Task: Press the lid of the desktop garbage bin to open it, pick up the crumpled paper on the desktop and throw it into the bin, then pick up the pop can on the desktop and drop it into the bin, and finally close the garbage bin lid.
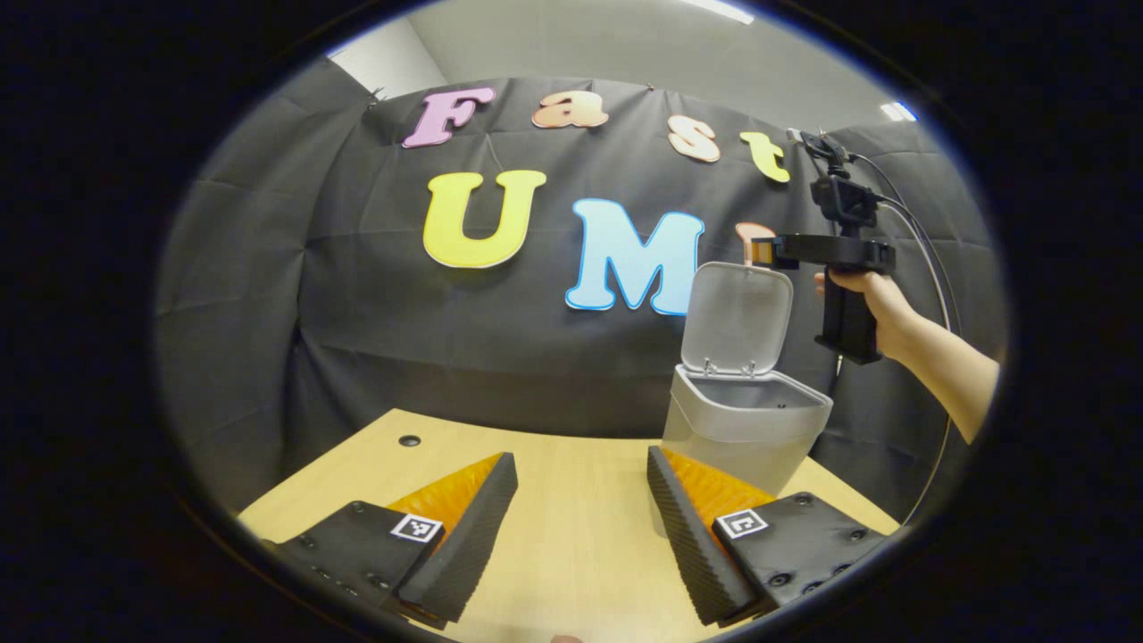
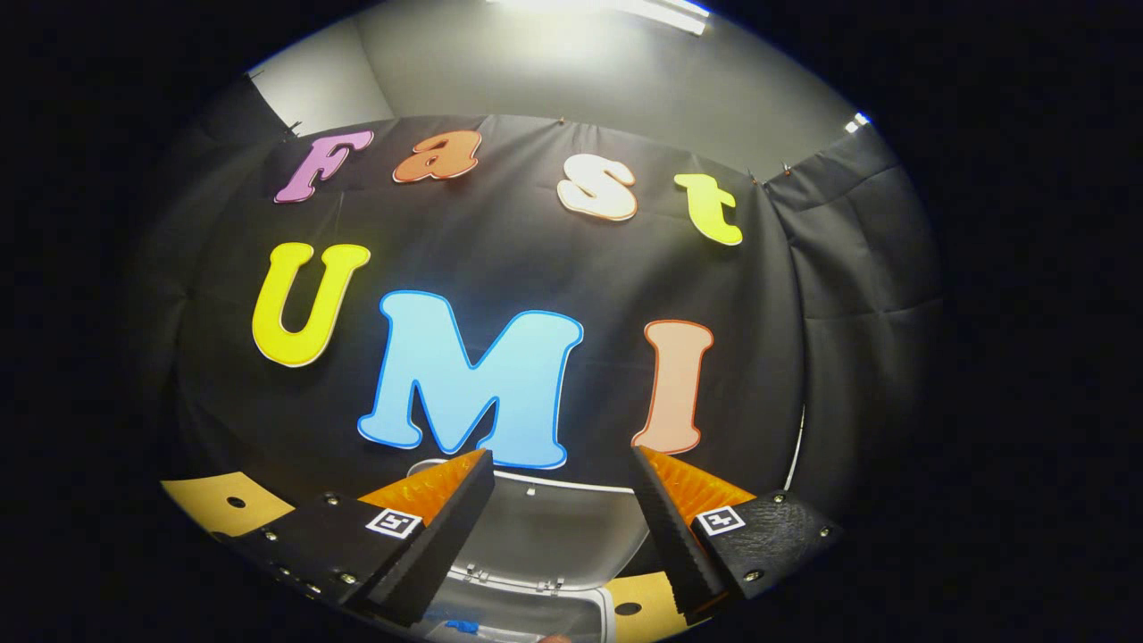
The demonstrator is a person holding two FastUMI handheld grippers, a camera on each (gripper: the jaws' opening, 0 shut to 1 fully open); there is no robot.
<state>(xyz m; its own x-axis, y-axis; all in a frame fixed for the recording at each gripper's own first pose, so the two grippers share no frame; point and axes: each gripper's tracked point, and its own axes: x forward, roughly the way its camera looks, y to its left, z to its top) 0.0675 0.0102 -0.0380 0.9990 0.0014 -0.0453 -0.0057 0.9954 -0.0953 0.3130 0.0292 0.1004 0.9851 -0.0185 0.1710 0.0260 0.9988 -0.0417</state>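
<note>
The grey desktop bin [image 1: 741, 438] stands on the wooden table [image 1: 571, 536] at the right, its lid [image 1: 737, 317] flipped up and upright. My left gripper [image 1: 580, 460] hovers low over the table, open, with nothing between its fingers, and the bin is just beyond its right finger. A hand holds my right gripper [image 1: 770, 254] high beside the raised lid's top right corner. In the right gripper view that gripper [image 2: 563, 455] is open and empty above the open lid [image 2: 536, 527]. A small blue bit [image 2: 462, 626] shows inside the bin's mouth.
The black cloth wall hangs close behind the table and the bin. A cable hole [image 1: 409, 440] sits in the table's far left corner, another hole [image 2: 628, 608] near the bin. A person's forearm [image 1: 946, 366] reaches in from the right.
</note>
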